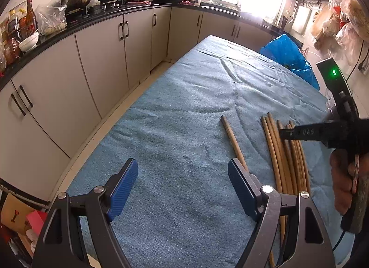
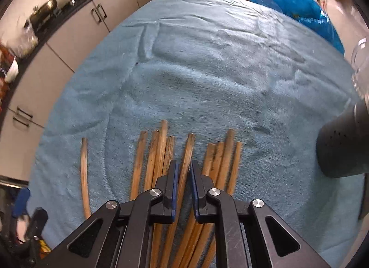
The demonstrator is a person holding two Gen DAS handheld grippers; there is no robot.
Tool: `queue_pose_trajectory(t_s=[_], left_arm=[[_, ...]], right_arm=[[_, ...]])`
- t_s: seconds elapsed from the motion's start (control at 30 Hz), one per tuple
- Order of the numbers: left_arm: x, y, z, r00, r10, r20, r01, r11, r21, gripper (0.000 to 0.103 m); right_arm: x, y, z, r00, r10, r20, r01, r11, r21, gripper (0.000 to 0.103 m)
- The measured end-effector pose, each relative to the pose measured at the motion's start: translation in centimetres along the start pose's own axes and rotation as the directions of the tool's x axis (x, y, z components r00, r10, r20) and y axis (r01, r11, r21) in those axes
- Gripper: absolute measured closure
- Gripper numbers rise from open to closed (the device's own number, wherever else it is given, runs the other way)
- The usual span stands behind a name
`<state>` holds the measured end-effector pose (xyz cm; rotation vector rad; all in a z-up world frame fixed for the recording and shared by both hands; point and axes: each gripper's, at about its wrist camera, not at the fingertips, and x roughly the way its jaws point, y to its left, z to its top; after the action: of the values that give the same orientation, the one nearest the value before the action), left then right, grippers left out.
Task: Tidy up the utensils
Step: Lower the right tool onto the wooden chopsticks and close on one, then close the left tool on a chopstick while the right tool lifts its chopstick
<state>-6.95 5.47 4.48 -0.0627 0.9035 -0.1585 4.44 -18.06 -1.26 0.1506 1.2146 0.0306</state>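
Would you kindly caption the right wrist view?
Right gripper closed around one wooden chopstick among several on blue cloth.

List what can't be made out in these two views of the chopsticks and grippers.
- Chopsticks' near ends: right wrist view, hidden under the right gripper.
- Exact chopstick count: left wrist view, the right gripper crosses the bundle; right wrist view is blurred.
- Whether the pads press the middle chopstick: unclear.
- Dark container: right wrist view, cut off by the edge.
- Single chopstick's near end: behind the left gripper.

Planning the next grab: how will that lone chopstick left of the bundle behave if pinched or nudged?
The lone chopstick looks thin, straight and wooden, so probably stiff and light. Its rounded shaft may roll, though the fuzzy blue cloth should slow it. Lying flat, it gives little to pinch.
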Motion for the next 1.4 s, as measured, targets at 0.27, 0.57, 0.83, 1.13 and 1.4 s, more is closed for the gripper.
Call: queue_pose_trajectory(t_s=[0.27, 0.57, 0.83, 1.13, 1.4], left_arm=[[-0.7, 0.6, 0.4, 1.000, 0.006, 0.011, -0.006, 1.000, 0.004, 0.023], [0.2, -0.2, 2.1, 0.991, -0.115, -0.064, 0.115, 0.993, -0.011, 0.032], [3.0, -4.9, 5.6, 0.924, -0.300, -0.235, 0.306, 0.952, -0.013, 0.073], [8.6, -9.6, 7.0, 0.885, -0.279, -0.374, 0.306, 0.952, 0.014, 0.080], [10.6, -10.4, 7.7, 0.895, -0.202, -0.397, 0.234, 0.972, 0.034, 0.081]], right_arm=[[-0.3, 2.0, -1.1, 0.977, 0.214, 0.019, -0.214, 0.977, -0.016, 0.096], [-6.4, -2.9, -3.8, 0.955, 0.218, 0.202, -0.232, 0.972, 0.048, 0.096], [-12.0, -5.4, -7.5, 0.900, 0.243, 0.362, -0.292, 0.953, 0.086, 0.096], [-13.9, -8.6, -9.6, 0.876, 0.245, 0.416, -0.323, 0.937, 0.129, 0.095], [-13.1, -9.7, -10.2, 0.870, 0.277, 0.408, -0.358, 0.924, 0.137, 0.095]])
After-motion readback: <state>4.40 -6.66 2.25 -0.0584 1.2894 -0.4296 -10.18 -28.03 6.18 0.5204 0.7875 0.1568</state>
